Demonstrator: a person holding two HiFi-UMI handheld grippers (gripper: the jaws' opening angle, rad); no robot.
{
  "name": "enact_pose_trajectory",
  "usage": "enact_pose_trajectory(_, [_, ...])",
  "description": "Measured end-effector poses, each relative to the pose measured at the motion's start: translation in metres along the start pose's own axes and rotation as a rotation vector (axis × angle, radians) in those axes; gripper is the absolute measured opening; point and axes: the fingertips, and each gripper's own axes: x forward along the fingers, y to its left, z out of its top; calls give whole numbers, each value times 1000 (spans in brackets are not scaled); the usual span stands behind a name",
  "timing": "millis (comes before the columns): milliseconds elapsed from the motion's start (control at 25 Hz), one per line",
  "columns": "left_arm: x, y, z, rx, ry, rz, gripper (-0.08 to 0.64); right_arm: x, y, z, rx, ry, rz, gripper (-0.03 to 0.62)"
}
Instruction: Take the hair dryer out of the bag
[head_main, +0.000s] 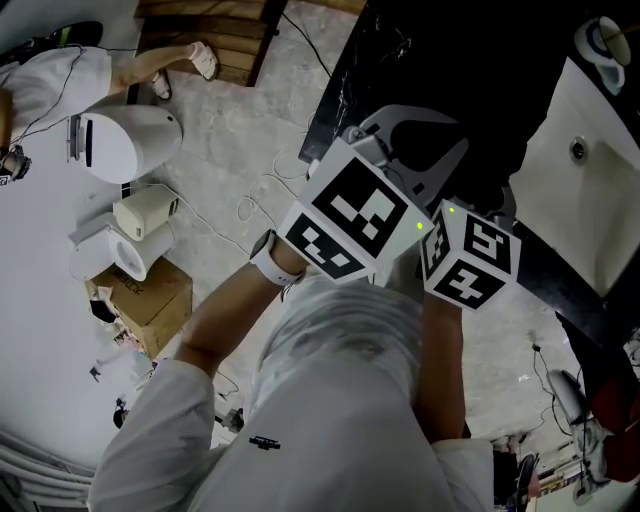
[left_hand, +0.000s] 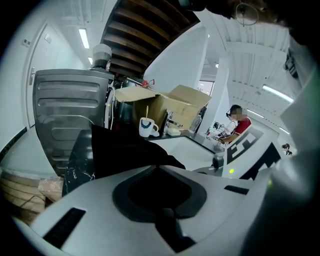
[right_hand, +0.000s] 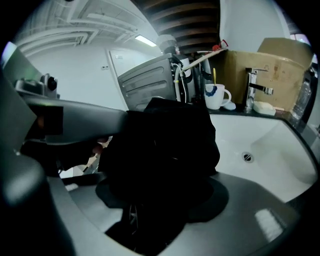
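Note:
The black bag lies on the dark marble counter beside the sink. My left gripper is shut on a peak of the bag's fabric, and its marker cube shows in the head view. The bag also fills the middle of the right gripper view as a dark heap. My right gripper stands wide open just in front of it, its cube to the right of the left one. No hair dryer shows in any view. In the head view the grippers cover the bag.
A white sink with a faucet lies right of the bag. A mug, a cardboard box and a ribbed metal rack stand behind. A seated person is far off. A white bin stands on the floor.

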Motion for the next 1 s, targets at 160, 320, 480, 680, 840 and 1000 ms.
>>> enact_pose_trajectory(160, [1, -1, -2, -6, 4, -12, 20, 6, -7, 3, 107, 14, -9, 268])
enact_pose_trajectory(320, [-3, 2, -5, -15, 2, 0, 20, 10, -7, 10, 73, -4, 20, 255])
enact_pose_trajectory(480, [-7, 4, -8, -24, 0, 8, 20, 12, -11, 11, -24, 51, 7, 230])
enact_pose_trajectory(680, [-3, -2, -12, -47, 0, 9, 20, 15, -26, 10, -137, 134, -17, 201])
enact_pose_trajectory(840, [-3, -4, -15, -56, -2, -4, 20, 19, -26, 11, -183, 141, -24, 207])
enact_pose_trajectory(1000, [-3, -1, -15, -72, 1, -3, 20, 23, -23, 14, -223, 85, -22, 229])
